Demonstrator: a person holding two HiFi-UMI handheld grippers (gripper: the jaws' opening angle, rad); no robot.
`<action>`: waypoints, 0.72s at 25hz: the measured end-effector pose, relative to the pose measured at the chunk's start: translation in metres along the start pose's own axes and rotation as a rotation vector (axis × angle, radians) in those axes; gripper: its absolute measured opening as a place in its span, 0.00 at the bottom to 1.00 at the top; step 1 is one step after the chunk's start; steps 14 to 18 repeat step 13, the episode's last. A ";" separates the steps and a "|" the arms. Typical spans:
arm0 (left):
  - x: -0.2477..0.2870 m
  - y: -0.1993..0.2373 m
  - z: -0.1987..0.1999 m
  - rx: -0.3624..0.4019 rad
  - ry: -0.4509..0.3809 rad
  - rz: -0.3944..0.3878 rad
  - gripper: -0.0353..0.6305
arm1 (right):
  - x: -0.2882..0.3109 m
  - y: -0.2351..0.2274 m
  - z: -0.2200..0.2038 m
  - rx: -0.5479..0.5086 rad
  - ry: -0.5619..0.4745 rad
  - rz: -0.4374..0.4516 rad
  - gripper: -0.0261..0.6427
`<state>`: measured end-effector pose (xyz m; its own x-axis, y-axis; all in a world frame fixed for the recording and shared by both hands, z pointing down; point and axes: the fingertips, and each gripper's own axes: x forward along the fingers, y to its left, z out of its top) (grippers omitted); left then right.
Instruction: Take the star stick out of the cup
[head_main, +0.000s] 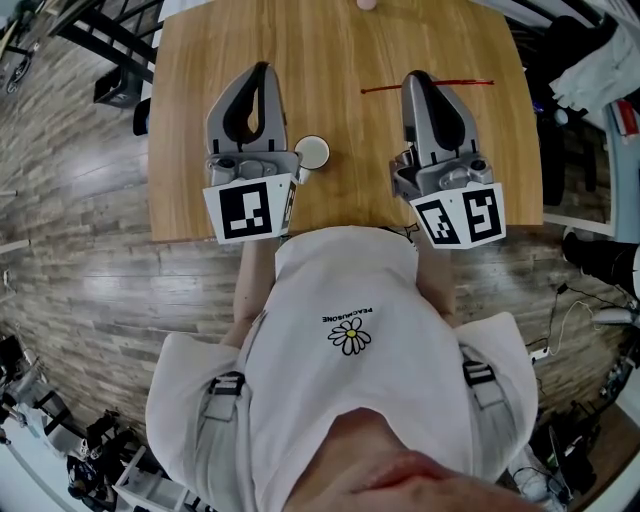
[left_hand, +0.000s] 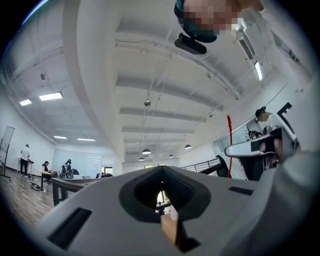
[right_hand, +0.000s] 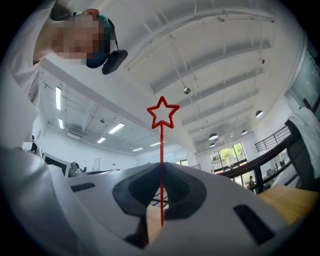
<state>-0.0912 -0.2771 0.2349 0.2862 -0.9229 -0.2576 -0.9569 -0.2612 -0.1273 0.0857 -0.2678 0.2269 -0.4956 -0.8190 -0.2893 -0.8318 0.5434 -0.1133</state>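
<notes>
My right gripper (head_main: 418, 80) is shut on the thin red star stick (head_main: 450, 83), which lies crosswise at its jaw tips above the wooden table (head_main: 200, 60). In the right gripper view the stick (right_hand: 161, 165) rises from between the closed jaws of the right gripper (right_hand: 161, 200), and its outlined star (right_hand: 162, 112) stands against the ceiling. The small white cup (head_main: 312, 153) stands on the table, close to the right side of my left gripper (head_main: 262, 72). That gripper (left_hand: 161, 197) points up at the ceiling, shut and holding nothing. The stick (left_hand: 229, 145) also shows in the left gripper view.
The table's near edge (head_main: 340, 232) runs just in front of the person's body. Plank floor (head_main: 70, 250) surrounds the table. Dark furniture and cables (head_main: 590, 270) crowd the right side, and a black frame (head_main: 110, 50) stands at the far left.
</notes>
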 end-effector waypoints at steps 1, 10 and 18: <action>0.000 0.001 0.000 0.000 0.001 0.001 0.08 | 0.000 0.001 0.000 0.003 0.000 0.001 0.07; 0.000 0.000 -0.002 0.004 0.005 0.008 0.08 | -0.001 -0.004 0.006 0.032 -0.014 0.003 0.07; 0.000 -0.002 -0.003 0.004 0.011 0.011 0.08 | -0.003 -0.009 0.007 0.042 -0.018 -0.002 0.07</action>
